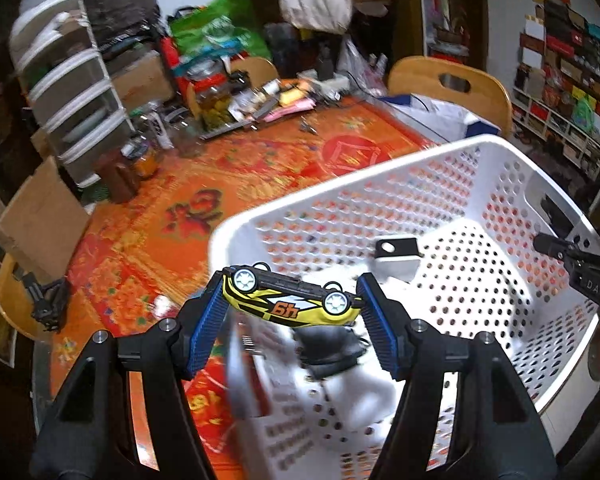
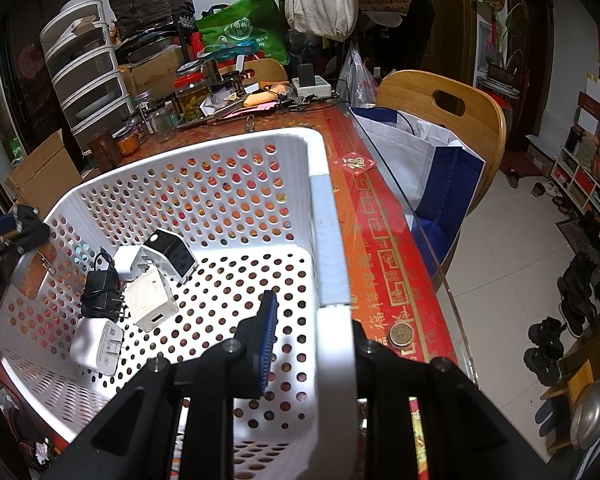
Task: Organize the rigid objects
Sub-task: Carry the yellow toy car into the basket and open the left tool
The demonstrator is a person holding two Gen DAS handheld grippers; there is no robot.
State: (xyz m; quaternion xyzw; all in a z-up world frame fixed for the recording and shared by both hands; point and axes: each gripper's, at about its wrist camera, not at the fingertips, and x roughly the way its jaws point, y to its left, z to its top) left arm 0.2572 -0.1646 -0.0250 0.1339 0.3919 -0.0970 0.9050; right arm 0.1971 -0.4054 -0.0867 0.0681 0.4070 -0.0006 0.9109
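My left gripper (image 1: 290, 298) is shut on a yellow toy car (image 1: 288, 300), held upside down by its ends over the near-left rim of the white perforated basket (image 1: 500, 148). My right gripper (image 2: 316, 312) is shut on the basket's right wall (image 2: 328, 240); one blue-padded finger (image 2: 268, 320) is inside, the other is hidden outside the wall. Inside the basket lie several chargers: a black adapter with cord (image 2: 100, 288), white cubes (image 2: 150, 298), a white plug (image 2: 96, 346) and a black-and-white box (image 2: 172, 252).
The basket sits on a table with a red-orange patterned cloth (image 1: 220, 184). Jars, papers and a drawer unit (image 1: 72, 92) crowd the far side. A wooden chair (image 2: 444, 108) with a white-blue bag (image 2: 420, 156) stands at the table's right edge. A coin (image 2: 400, 334) lies beside the basket.
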